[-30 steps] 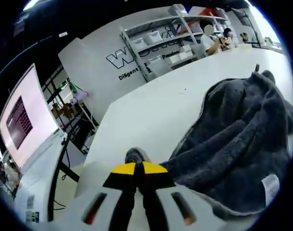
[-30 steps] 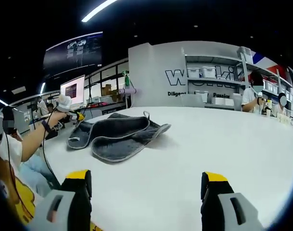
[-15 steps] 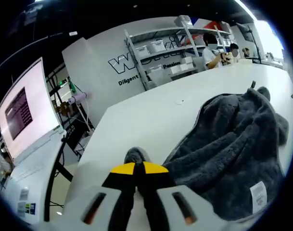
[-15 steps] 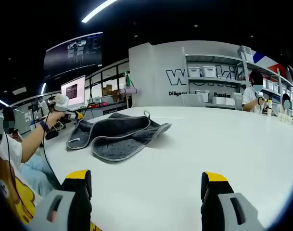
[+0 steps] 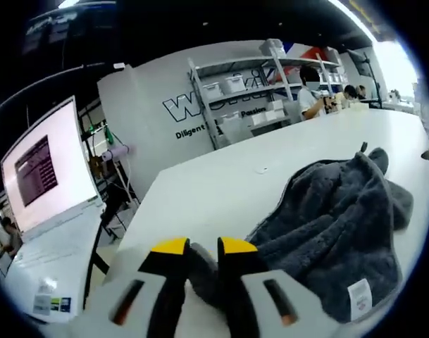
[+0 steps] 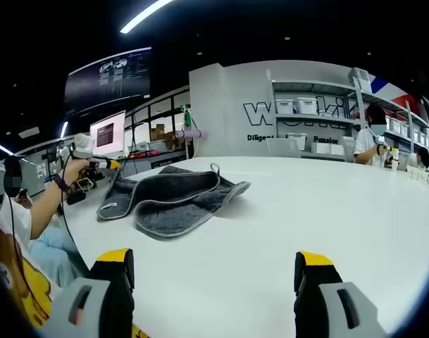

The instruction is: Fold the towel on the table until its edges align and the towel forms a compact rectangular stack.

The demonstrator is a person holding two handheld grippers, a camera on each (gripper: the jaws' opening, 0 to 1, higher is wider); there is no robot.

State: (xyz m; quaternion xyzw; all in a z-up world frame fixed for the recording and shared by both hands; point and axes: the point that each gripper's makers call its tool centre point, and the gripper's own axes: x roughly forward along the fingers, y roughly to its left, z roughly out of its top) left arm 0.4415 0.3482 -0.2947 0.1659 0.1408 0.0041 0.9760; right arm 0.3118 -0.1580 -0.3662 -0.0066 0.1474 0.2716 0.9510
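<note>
- left gripper (image 5: 201,248): yellow-tipped black jaws parted a little, a dark fold of the grey plush towel (image 5: 337,232) sits between them; looks pinched at the towel's near corner, though a firm grip can't be confirmed
- same left gripper seen from the right gripper view (image 6: 101,163), held in a person's hand (image 6: 75,169) at the far left edge of the towel, lifted slightly above the table
- right gripper (image 6: 213,273): yellow-tipped black jaws spread wide apart, nothing between them, hovering over bare table, well apart from the towel
- towel in right gripper view (image 6: 175,196): lies on the white round-edged table (image 6: 306,211), left of centre, loosely doubled over with a paler bound edge and a small loop at its far side; edges not aligned, rumpled
- left gripper view: towel bunched in soft folds to the right of the jaws, white care label (image 5: 358,296) near its lower edge
- beyond the table: lit pink-white monitor (image 5: 44,169) at left, grey wall with large lettering (image 5: 200,109), metal shelving with white bins (image 5: 246,81)
- people stand by the far right shelves (image 6: 375,144)
- person's arm and yellow-printed shirt (image 6: 17,260) at left of right gripper view
</note>
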